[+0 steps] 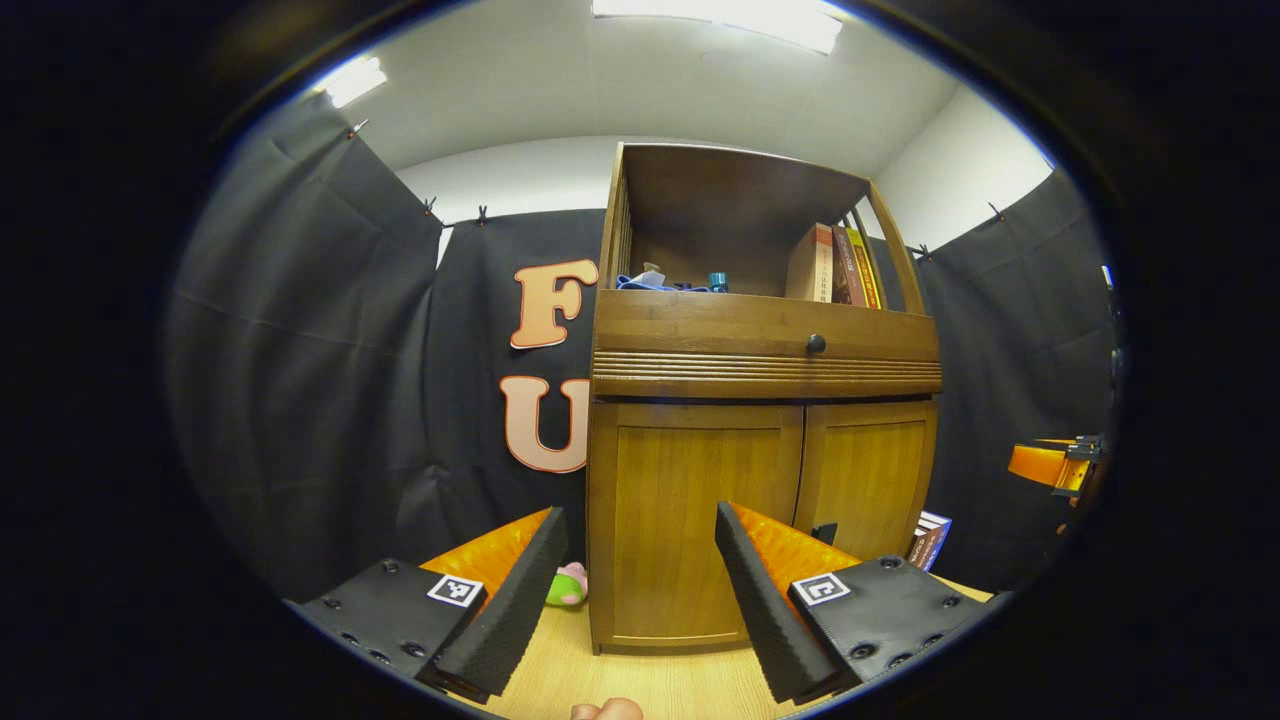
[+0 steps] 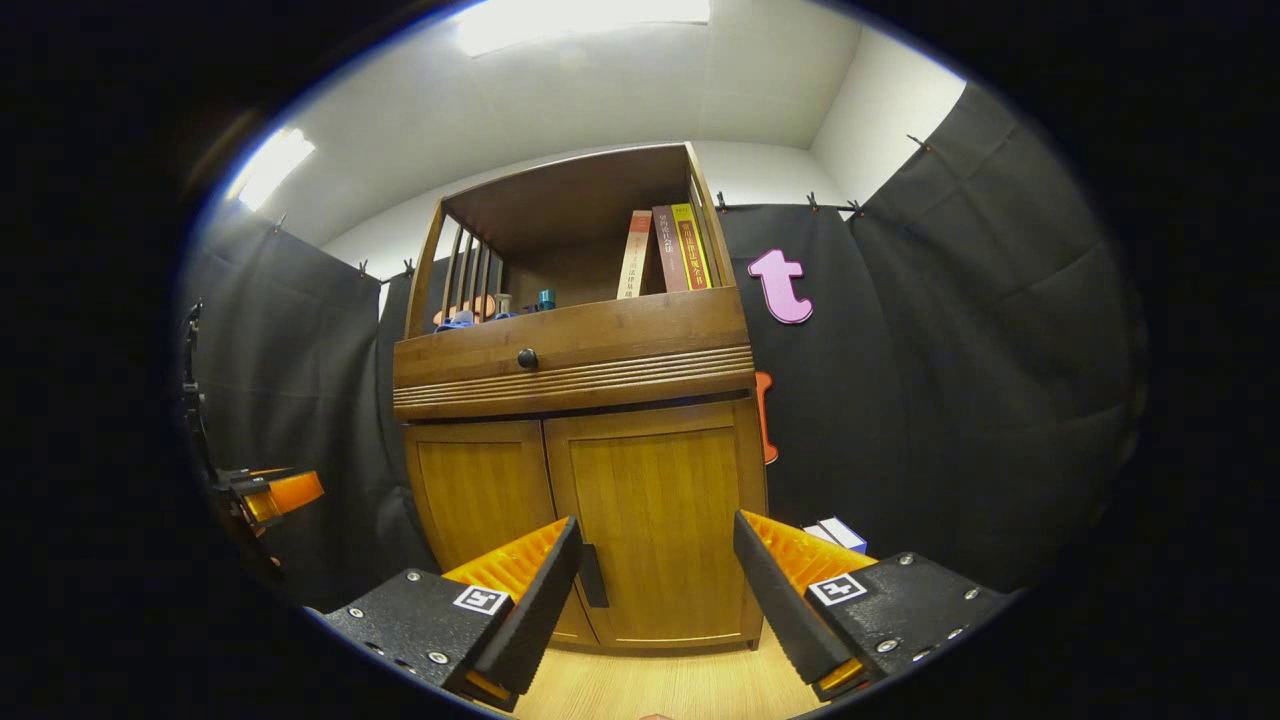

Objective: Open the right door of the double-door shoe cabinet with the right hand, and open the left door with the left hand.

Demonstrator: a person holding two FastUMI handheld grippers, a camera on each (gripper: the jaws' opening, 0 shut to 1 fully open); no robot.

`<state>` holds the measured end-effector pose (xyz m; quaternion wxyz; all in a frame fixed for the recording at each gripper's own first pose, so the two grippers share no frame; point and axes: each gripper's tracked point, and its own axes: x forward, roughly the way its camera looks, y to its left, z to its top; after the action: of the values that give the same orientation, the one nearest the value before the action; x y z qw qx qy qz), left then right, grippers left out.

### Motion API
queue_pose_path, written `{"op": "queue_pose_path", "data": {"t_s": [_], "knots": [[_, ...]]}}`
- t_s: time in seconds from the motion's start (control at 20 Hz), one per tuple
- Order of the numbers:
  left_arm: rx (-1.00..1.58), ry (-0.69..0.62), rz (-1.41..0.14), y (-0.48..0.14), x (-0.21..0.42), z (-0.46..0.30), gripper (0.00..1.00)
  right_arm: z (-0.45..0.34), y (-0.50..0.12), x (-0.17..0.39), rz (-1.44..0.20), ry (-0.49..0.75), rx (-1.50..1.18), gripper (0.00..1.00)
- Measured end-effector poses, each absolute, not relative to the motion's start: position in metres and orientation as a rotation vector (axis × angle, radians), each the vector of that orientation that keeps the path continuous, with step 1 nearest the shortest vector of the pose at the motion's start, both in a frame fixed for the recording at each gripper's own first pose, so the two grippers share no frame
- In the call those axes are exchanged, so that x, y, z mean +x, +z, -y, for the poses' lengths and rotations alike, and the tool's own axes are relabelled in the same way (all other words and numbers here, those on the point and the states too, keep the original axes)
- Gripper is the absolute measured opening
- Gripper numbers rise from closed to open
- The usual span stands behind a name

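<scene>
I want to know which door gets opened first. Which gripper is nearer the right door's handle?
Right. The right gripper hangs open just before the right door, its handle beside one finger. The left gripper faces the left door.

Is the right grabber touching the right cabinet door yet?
Apart. In the right gripper view, the right gripper is open, and bare floor shows between its fingers and the closed right door.

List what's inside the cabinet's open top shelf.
Open top shelf: upright books at its right end, small blue items at its left. The drawer front hides the shelf floor and their bases.
</scene>
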<state>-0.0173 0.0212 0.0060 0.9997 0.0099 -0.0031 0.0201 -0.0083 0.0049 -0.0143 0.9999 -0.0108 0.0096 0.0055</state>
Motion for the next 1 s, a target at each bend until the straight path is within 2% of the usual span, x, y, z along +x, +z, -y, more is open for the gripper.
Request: {"op": "queue_pose_path", "data": {"t_s": [0.3,0.55,0.75,1.0], "knots": [[0.006,-0.004,-0.006,0.002,-0.016,-0.003,0.95,-0.003,-0.024,-0.005,-0.035,0.011,-0.023,0.93],[0.010,-0.010,-0.013,0.001,-0.014,-0.003,0.99,-0.005,-0.032,-0.001,-0.044,0.016,-0.026,0.94],[0.007,-0.002,-0.012,0.001,-0.015,-0.007,0.95,-0.010,-0.039,0.003,-0.055,0.022,-0.030,0.94],[0.018,-0.003,0.002,0.005,-0.022,-0.008,0.99,-0.021,-0.059,0.014,-0.067,0.031,-0.051,0.94]]}}
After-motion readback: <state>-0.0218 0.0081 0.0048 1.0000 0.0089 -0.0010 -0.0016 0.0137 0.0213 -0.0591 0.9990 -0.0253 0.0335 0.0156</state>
